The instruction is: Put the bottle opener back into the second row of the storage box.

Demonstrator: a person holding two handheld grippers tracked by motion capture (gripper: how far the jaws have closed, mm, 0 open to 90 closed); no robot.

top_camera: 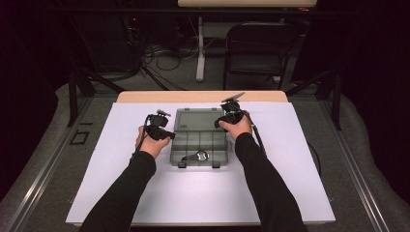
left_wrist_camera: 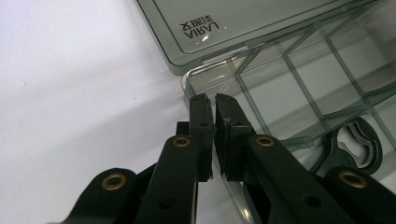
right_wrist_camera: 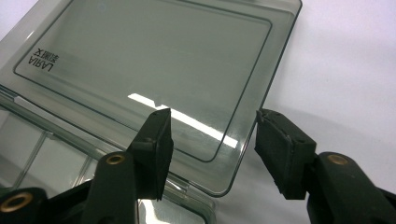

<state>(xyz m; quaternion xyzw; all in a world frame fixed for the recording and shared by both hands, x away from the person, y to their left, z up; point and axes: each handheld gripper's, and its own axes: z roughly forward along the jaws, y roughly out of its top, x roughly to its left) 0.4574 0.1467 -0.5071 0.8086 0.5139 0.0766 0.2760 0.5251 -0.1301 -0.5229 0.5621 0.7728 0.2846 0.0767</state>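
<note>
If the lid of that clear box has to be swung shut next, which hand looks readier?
Probably the right. The right gripper is open with its jaws straddling the corner of the lid, while the left gripper is shut on the wall of the compartment box, apparently steadying it.

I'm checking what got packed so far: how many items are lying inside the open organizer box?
1. A bottle opener lies in the near row of the organizer box, toward its left. The other compartments look empty, though the grippers and hands cover the box's side edges.
</note>
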